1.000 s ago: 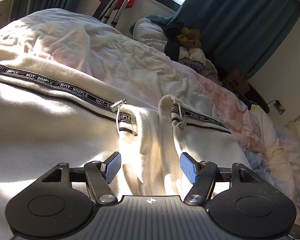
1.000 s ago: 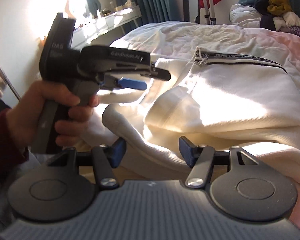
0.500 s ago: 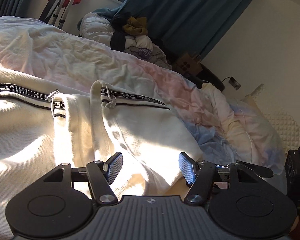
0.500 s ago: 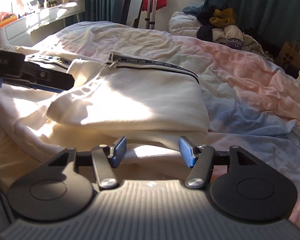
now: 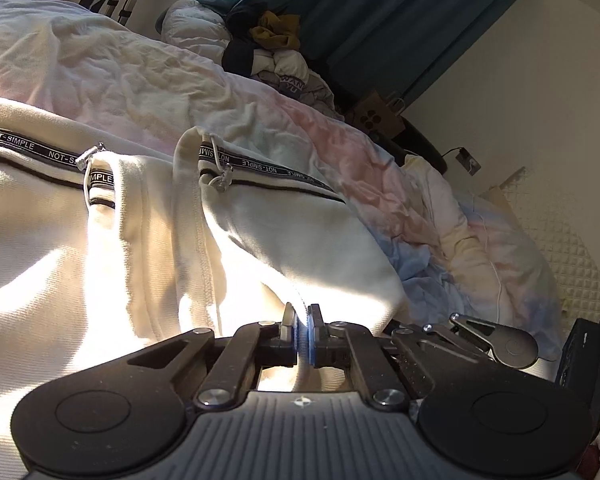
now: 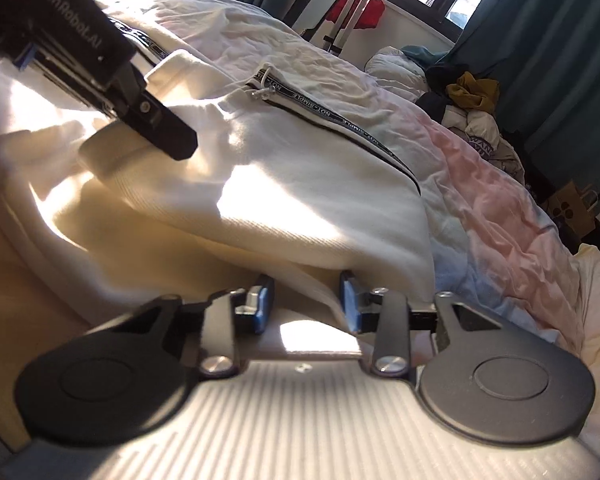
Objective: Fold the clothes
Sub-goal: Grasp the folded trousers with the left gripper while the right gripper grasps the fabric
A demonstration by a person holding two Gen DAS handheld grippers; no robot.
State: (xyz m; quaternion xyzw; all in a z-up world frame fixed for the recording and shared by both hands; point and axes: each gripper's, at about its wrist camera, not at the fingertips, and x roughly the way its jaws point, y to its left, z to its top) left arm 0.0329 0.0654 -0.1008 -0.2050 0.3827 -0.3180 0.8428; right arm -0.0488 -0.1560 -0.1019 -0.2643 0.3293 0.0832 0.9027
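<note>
A cream zip-up top (image 5: 100, 280) with black "NOT-SIMPLE" tape along its zip (image 5: 260, 170) lies partly folded on the bed. My left gripper (image 5: 302, 320) is shut on a fold of its near edge, with the cloth pinched between the blue pads. In the right wrist view the same top (image 6: 300, 184) fills the middle. My right gripper (image 6: 306, 300) is at its lower hem. Its jaws are closing with the hem between them, and a gap still shows. The left gripper (image 6: 178, 142) reaches in from the upper left. The right gripper's body (image 5: 496, 340) shows beside the left one.
The bed carries a crumpled pastel pink and blue duvet (image 5: 380, 168). A heap of other clothes (image 5: 276, 40) lies at its far end in front of teal curtains (image 5: 380, 12). A brown paper bag (image 5: 380, 120) stands on the floor, and a metal stand with red cloth (image 6: 356, 8) by the window.
The left jaws have shut on a fold of the cream top. The right gripper has rolled and dropped to the hem, and its jaws have narrowed around it.
</note>
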